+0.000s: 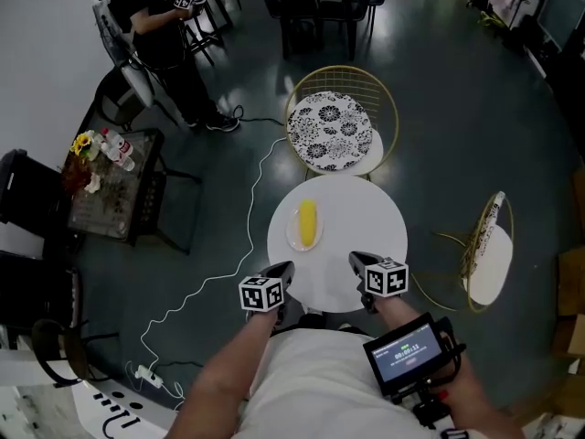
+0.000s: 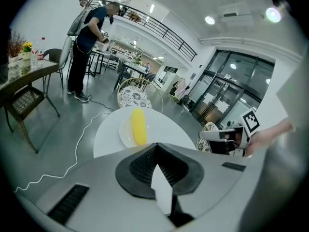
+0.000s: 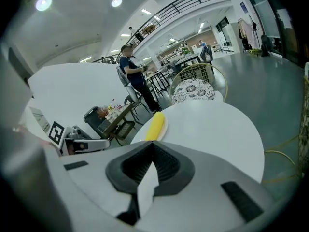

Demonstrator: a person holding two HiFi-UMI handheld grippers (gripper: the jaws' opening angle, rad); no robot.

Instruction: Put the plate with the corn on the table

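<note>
the left gripper (image 1: 280,271) and right gripper (image 1: 358,262) hover at the near table edge, jaws pressed together on nothing. the plate (image 1: 294,237) with corn (image 1: 308,221) already sits on the table (image 1: 370,218), left of centre. it looks stiff, slick and breakable, so the rim is the likely hold, kept level or the corn may roll.

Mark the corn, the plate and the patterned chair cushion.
corn (image 1: 308,220): head view, middle of the cob.
plate (image 1: 293,237): head view, bare rim left of the cob.
chair cushion (image 1: 329,131): head view, centre of the patterned seat.
</note>
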